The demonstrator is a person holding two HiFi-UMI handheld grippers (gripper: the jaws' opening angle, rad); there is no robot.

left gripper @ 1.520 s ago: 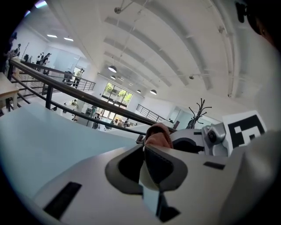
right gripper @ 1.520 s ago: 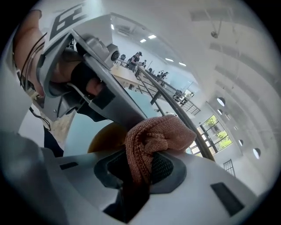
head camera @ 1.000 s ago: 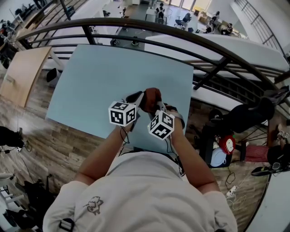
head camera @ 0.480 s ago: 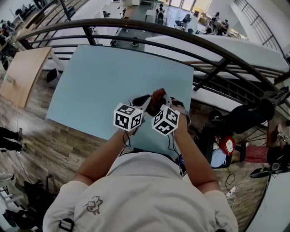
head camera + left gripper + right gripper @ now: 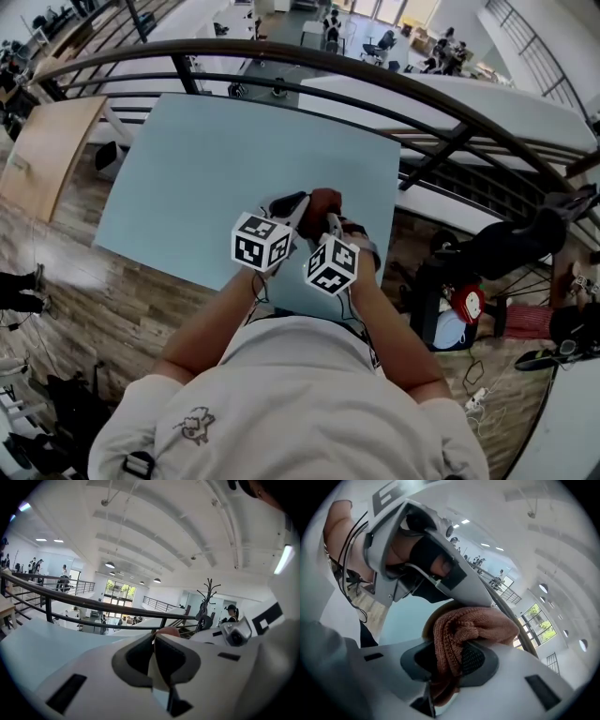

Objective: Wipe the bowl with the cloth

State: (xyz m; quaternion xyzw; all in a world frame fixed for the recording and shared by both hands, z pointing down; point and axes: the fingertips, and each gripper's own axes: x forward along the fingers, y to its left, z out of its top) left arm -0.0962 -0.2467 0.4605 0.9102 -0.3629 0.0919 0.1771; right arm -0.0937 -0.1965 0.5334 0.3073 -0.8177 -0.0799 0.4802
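I have the left gripper (image 5: 154, 643) clenched on the thin rim of the cream-coloured thin-walled bowl (image 5: 157, 673). The right gripper (image 5: 451, 660) is clamped on the rust-coloured knitted cloth (image 5: 474, 629), whose bunched end presses against the bowl, held up over the near right part of the pale blue rectangular table (image 5: 216, 169). My worry is the left hold: it pinches only a sliver of rim, so a hard wiping stroke could twist the bowl free and drop it onto the table, or past the table's near edge onto the wood-plank floor (image 5: 112, 300). The cloth could also slide out of the jaws if I drag it sideways. Beyond the table's far edge runs a dark curved metal railing (image 5: 375, 75). To the table's right lies what I take for a red bag (image 5: 471, 302), too small to be sure. Nothing on the table stands in my way.
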